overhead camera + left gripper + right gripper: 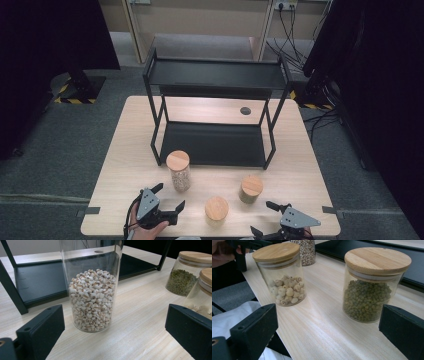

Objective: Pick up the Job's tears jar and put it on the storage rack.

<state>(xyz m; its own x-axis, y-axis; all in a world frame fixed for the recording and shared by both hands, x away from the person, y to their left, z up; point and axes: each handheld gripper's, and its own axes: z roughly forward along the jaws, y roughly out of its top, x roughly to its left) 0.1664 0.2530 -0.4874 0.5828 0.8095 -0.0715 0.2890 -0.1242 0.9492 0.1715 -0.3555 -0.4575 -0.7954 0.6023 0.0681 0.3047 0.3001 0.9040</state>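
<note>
While both grippers hover at bench [120, 150] near edge: left gripper [168, 198] jaws apart before tall grain jar [179, 171]; right gripper [262, 218] jaws apart.

A pale wooden desk [125, 150] stands on grey carpet [60, 145] and bears a black two-tier shelf [215, 75] on its far half, a round grommet [245, 110] showing behind it. On the near half stand three cork-lidded glass jars: a tall one of pale grains [179, 171], a short one of whitish seeds [216, 210], and a short one of green beans [250, 189].
</note>
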